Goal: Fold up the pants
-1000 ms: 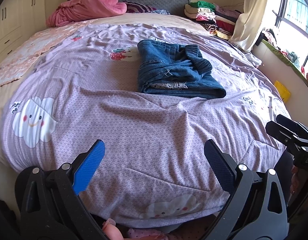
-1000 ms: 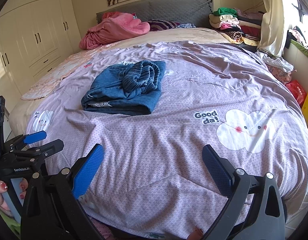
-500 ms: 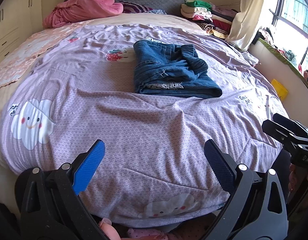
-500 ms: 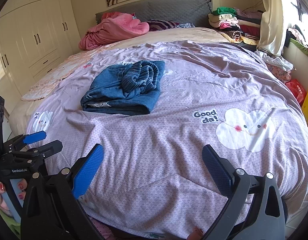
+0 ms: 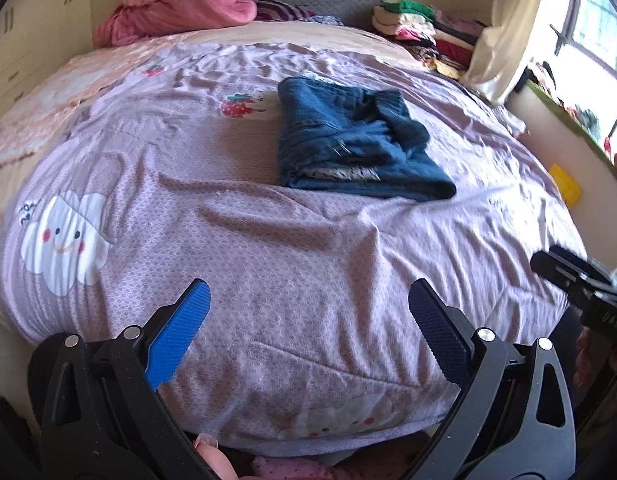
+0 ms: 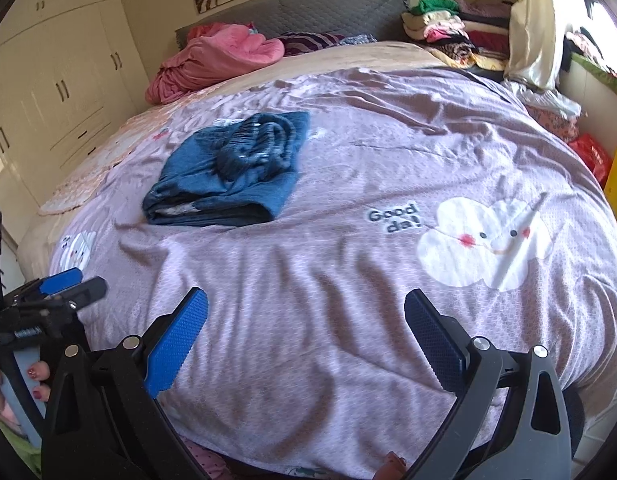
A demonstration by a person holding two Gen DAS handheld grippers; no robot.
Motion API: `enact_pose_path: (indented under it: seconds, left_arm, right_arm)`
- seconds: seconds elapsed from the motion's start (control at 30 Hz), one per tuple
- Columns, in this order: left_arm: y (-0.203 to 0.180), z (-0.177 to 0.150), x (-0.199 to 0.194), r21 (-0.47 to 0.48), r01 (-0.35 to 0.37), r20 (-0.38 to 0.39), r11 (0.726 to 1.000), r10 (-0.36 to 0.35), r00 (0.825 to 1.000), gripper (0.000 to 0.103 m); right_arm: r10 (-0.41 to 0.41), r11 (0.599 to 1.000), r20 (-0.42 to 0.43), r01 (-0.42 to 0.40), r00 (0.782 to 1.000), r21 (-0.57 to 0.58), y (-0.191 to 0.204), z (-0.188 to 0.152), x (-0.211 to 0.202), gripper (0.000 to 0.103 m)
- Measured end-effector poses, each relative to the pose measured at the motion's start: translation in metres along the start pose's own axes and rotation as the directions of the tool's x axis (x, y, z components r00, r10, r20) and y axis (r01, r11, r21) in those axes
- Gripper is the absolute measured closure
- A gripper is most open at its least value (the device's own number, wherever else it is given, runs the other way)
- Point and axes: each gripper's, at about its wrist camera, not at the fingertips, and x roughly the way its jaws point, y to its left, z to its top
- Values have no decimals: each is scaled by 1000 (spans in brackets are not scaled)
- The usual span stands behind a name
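Note:
A pair of blue denim pants [image 5: 348,140] lies folded in a compact bundle on the purple bedspread [image 5: 268,248] near the middle of the bed; it also shows in the right wrist view [image 6: 232,176]. My left gripper [image 5: 308,320] is open and empty, held above the near edge of the bed, well short of the pants. My right gripper [image 6: 306,324] is open and empty, also above the near edge. Each gripper shows at the side of the other's view: the right one [image 5: 580,280], the left one [image 6: 56,292].
A pink blanket [image 5: 176,12] lies heaped at the headboard. Stacked folded clothes [image 5: 420,28] sit at the far right corner. A cream curtain [image 5: 504,32] and window are on the right, white wardrobes [image 6: 56,80] on the left.
Both views have shifted slightly; the pants sit a little further left and lower in the views than before. Both grippers stay open and empty. The pants have not moved on the bed.

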Motion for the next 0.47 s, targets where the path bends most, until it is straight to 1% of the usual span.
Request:
enact_pose_path:
  seconds: [0.07,0.13,0.2,0.23,0.27,0.3,0.33,0.37,0.4,0.43,0.47]
  left_arm:
    - [12,10,1,-36,3,18,999,-3,1000,10]
    - [25,25,3,-43,-16,44,999,18,999,10]
    - [48,49,14,-47,-117,55,992,120,991,10]
    - [65,64,26,-39,-188,45,981,189,981,10]
    - [78,74,35,-39,-231,40,972,233,972,10]
    - [95,87,46,-52,-279,34,959,281,959,10]
    - [115,101,60,-67,-312,20,948,314,949,10]
    - [131,112,71,-84,-331,2,940,333,943,10]
    - [147,122,83,-99,-353,-18,930,353,935,10]
    - [167,134,103,-118,-379,-57,918,375,925,10]
    - [179,141,114,-136,-377,-76,916,370,926,10]
  right_arm:
    - [-31,999,-1,31,1000,26,-19,6,6,5]
    - [-70,996,1,69,998,63,-44,15,10,5]
    - [-119,987,20,116,993,114,-77,29,13,5]
    - [-156,978,26,151,987,143,-99,39,16,5]
    - [-199,967,26,192,980,167,-120,49,18,5]
    - [-223,959,27,215,974,183,-136,57,20,5]
    - [-259,947,18,250,966,200,-158,68,24,5]
    - [-311,929,-1,304,950,211,-179,79,30,5]
    - [-340,917,-10,333,940,221,-194,86,34,5]
    - [-363,905,-23,358,932,230,-211,94,41,5]
    - [-382,892,-50,383,923,241,-232,104,53,5]
